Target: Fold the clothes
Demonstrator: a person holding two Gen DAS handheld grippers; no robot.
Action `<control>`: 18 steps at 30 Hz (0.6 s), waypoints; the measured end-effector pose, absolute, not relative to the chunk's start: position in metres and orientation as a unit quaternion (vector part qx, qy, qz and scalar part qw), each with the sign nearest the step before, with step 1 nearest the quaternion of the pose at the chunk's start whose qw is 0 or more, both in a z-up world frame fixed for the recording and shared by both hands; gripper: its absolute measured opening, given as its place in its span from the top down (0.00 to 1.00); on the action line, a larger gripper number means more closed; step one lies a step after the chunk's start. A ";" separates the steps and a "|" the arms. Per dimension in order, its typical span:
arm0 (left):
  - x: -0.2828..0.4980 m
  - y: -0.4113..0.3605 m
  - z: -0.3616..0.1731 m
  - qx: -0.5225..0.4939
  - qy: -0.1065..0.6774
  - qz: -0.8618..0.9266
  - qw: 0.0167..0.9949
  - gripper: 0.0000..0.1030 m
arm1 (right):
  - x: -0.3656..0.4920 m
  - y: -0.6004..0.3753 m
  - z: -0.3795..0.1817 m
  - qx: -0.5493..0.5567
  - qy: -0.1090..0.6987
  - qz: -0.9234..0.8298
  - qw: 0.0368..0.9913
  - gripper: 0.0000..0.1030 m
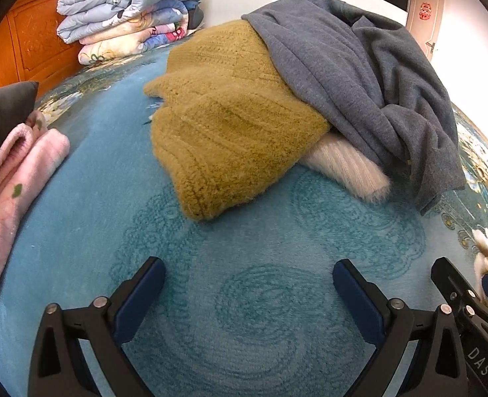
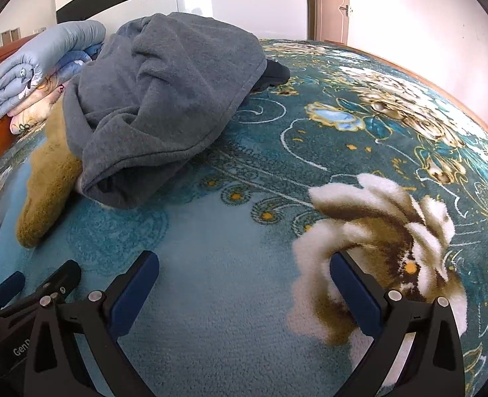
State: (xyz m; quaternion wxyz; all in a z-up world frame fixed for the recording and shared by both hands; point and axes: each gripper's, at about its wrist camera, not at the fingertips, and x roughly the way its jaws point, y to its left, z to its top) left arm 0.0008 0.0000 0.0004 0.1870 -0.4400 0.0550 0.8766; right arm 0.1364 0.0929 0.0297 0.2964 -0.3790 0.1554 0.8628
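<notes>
Blue and fuzzy, the blanket (image 1: 78,248) with big flowers covers the whole bed (image 2: 426,76). On it lies a heap of clothes. A grey sweater (image 1: 360,76) is on top, all bunched up. Under it is a yellow knit sweater (image 1: 230,125), and a bit of a white fluffy one (image 1: 350,168) peeks out below both. Folded quilts (image 1: 128,13) are stacked far back by the orange headboard (image 1: 19,43). A folded pink garment (image 1: 15,178) sits at the left side, with something dark grey (image 1: 2,112) on it. The left gripper (image 1: 247,284) and the right gripper (image 2: 244,278) hang side by side above the bare blanket, near the heap. Both have their fingers wide apart, with nothing in them.
</notes>
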 end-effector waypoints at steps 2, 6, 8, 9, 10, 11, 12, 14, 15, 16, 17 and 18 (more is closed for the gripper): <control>0.005 0.000 0.002 -0.439 0.056 0.877 0.187 0.00 | 0.136 0.093 0.030 -0.380 0.156 0.862 0.296 0.00; 0.008 0.001 0.003 -0.440 0.055 0.877 0.187 0.00 | 0.136 0.093 0.030 -0.380 0.157 0.862 0.296 0.00; 0.010 0.002 0.004 -0.442 0.055 0.876 0.186 0.00 | 0.135 0.094 0.030 -0.381 0.158 0.862 0.296 0.00; 0.012 0.002 0.004 -0.442 0.055 0.876 0.186 0.00 | 0.135 0.094 0.030 -0.381 0.158 0.862 0.296 0.00; 0.013 0.002 0.005 -0.443 0.055 0.875 0.186 0.00 | 0.135 0.094 0.030 -0.381 0.158 0.862 0.296 0.00; 0.015 0.001 0.006 -0.443 0.055 0.875 0.186 0.00 | 0.135 0.094 0.029 -0.382 0.158 0.861 0.296 0.00; 0.014 0.001 0.006 -0.443 0.055 0.875 0.186 0.00 | 0.135 0.094 0.029 -0.382 0.159 0.861 0.296 0.00; 0.008 0.003 0.005 -0.443 0.056 0.876 0.186 0.00 | 0.134 0.094 0.029 -0.382 0.160 0.861 0.296 0.00; 0.006 0.002 0.004 -0.441 0.056 0.876 0.186 0.00 | 0.134 0.094 0.028 -0.383 0.160 0.861 0.295 0.00; 0.007 0.001 0.004 -0.440 0.055 0.877 0.187 0.00 | 0.134 0.094 0.028 -0.383 0.160 0.861 0.295 0.00; 0.007 0.001 0.004 -0.440 0.055 0.876 0.187 0.00 | 0.134 0.095 0.028 -0.384 0.160 0.860 0.295 0.00; 0.007 0.002 0.004 -0.440 0.055 0.876 0.187 0.00 | 0.134 0.095 0.028 -0.384 0.161 0.860 0.295 0.00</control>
